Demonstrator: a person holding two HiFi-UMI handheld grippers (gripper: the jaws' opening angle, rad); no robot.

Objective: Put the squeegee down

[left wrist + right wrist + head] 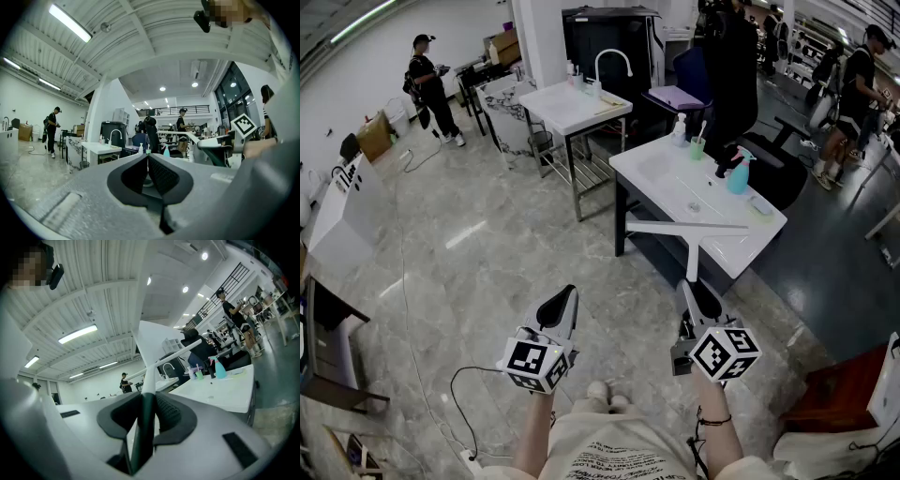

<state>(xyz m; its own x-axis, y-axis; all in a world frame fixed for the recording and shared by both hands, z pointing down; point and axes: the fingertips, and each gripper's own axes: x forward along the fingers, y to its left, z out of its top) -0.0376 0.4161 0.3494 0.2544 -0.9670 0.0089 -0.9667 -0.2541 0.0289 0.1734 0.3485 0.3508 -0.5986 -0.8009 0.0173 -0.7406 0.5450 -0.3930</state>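
The squeegee (691, 246) is white and T-shaped, its blade bar level in front of the sink counter. My right gripper (695, 289) is shut on its handle and holds it up above the floor. In the right gripper view the dark end of the squeegee (149, 380) runs between the pads, with the blade bar slanting up to the right beyond the right gripper (146, 400). My left gripper (569, 292) hangs level to the left of it, shut, with nothing in it. In its own view the left gripper (147, 161) has its pads meeting.
A white sink counter (667, 178) stands straight ahead with a teal spray bottle (739, 175), a green cup (697, 147) and a soap bottle (679, 129). A second sink table (572, 111) stands farther back. One person (427, 84) stands far left, another person (853, 84) far right. A cable (464, 412) lies on the floor.
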